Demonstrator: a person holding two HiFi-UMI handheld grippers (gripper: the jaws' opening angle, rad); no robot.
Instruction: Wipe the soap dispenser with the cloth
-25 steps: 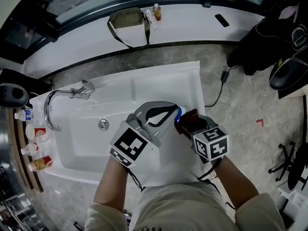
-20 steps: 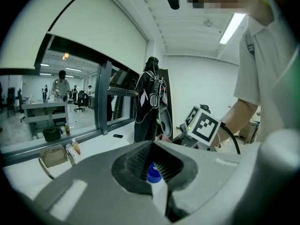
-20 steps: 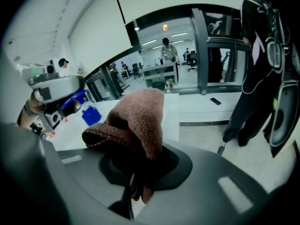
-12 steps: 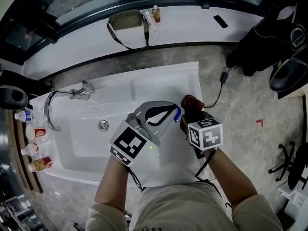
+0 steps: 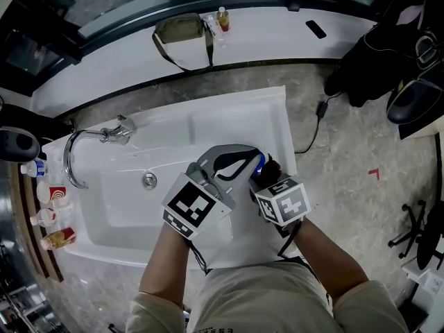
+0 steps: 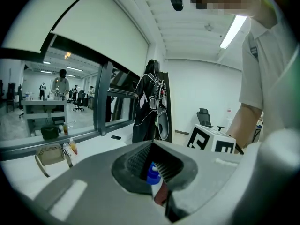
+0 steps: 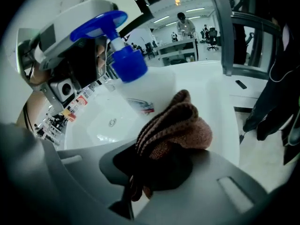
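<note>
Soap dispenser (image 7: 129,62), clamped in the left tool (image 6: 157,184) over the sink (image 5: 208,116), could twist or slip loose if the right tool (image 7: 152,177), closed on the brown knitted cloth (image 7: 176,123), rubs too hard

White soap dispenser (image 7: 127,64) with a blue pump, tilted; bunched brown knitted cloth (image 7: 176,125) just beside its body.
</note>
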